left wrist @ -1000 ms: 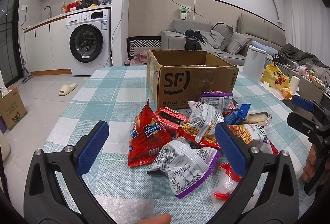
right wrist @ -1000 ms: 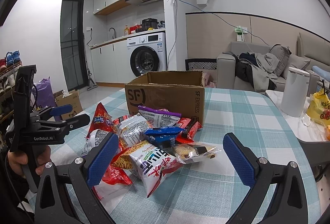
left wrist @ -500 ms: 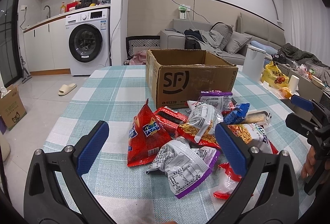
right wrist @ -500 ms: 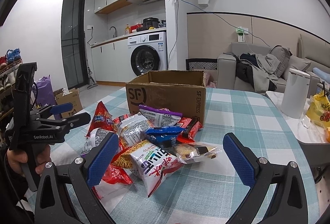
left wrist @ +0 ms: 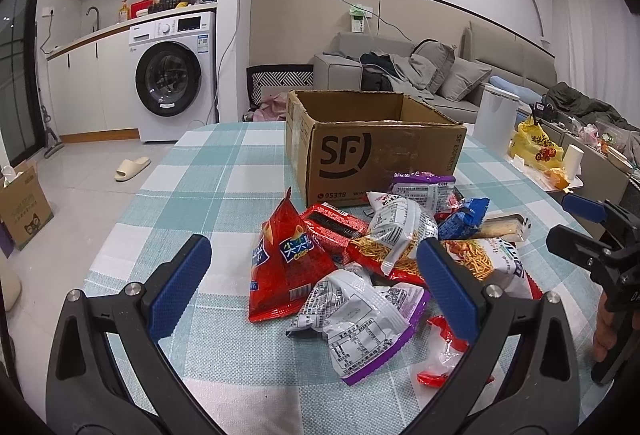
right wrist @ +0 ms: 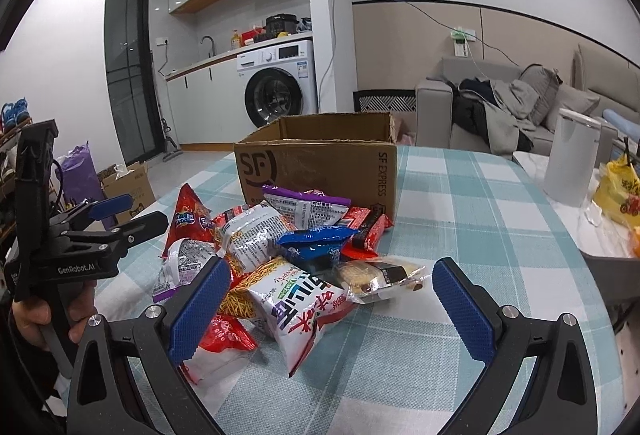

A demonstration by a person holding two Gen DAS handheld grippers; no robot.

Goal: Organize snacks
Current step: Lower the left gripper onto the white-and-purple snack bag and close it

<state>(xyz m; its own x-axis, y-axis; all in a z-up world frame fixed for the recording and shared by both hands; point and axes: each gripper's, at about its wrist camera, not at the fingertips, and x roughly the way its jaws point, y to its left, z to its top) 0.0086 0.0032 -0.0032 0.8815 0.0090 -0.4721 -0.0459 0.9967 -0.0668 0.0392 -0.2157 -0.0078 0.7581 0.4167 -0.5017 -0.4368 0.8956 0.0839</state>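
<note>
The worktop (left wrist: 224, 171) has a cloth with green and white squares. A brown cardboard box (left wrist: 380, 159) sits on it at the far side, open at the top, with big letters "SF" on the front. Near the box lies a pile of snack bags (left wrist: 360, 255), touching each other. A red pointy bag (left wrist: 286, 255) is on the left of the pile. A white and purple bag (left wrist: 360, 319) is nearest. A blue bag (left wrist: 464, 215) and a long see-through pack (left wrist: 504, 229) lie on the right.
</note>
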